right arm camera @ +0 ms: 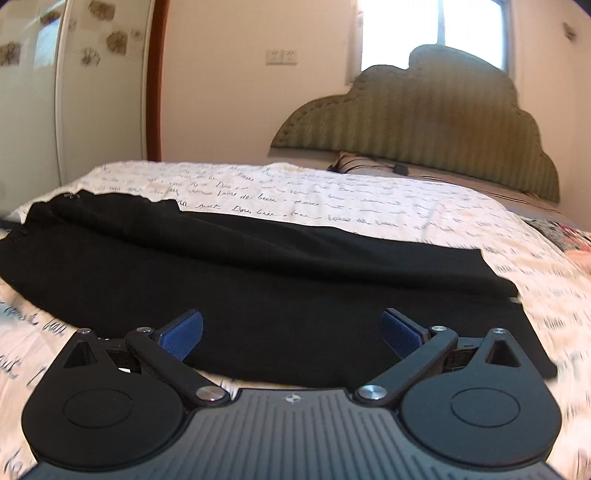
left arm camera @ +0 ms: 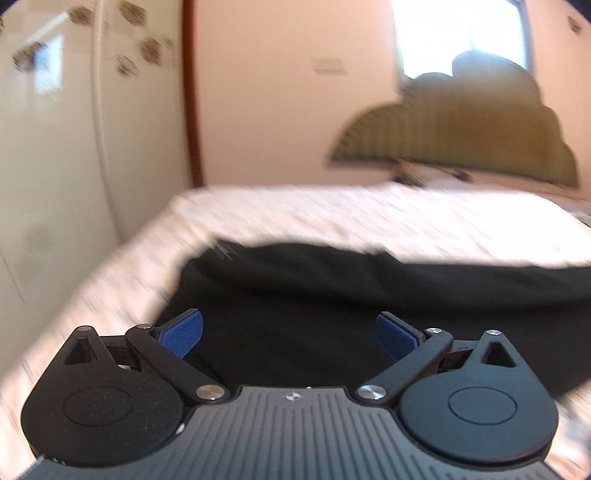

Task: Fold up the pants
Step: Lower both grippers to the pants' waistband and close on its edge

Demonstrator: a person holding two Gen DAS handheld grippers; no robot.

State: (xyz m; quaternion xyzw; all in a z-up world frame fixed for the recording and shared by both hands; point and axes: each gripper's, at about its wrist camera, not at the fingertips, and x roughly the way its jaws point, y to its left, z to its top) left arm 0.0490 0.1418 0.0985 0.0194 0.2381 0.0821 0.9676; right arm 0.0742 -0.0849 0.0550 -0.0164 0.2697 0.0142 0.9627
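Black pants (right arm camera: 258,273) lie flat across the bed, folded lengthwise, waist end to the left and leg ends to the right. My right gripper (right arm camera: 291,334) is open and empty, just above the near edge of the pants. In the left wrist view the pants (left arm camera: 332,295) fill the lower middle, blurred by motion. My left gripper (left arm camera: 290,334) is open and empty, low over the pants near their left end.
The bed has a white cover with black script (right arm camera: 369,199). A green padded headboard (right arm camera: 424,133) and a pillow (right arm camera: 354,162) stand at the far end. A white wardrobe (left arm camera: 55,147) stands left of the bed. A window (right arm camera: 432,29) is behind the headboard.
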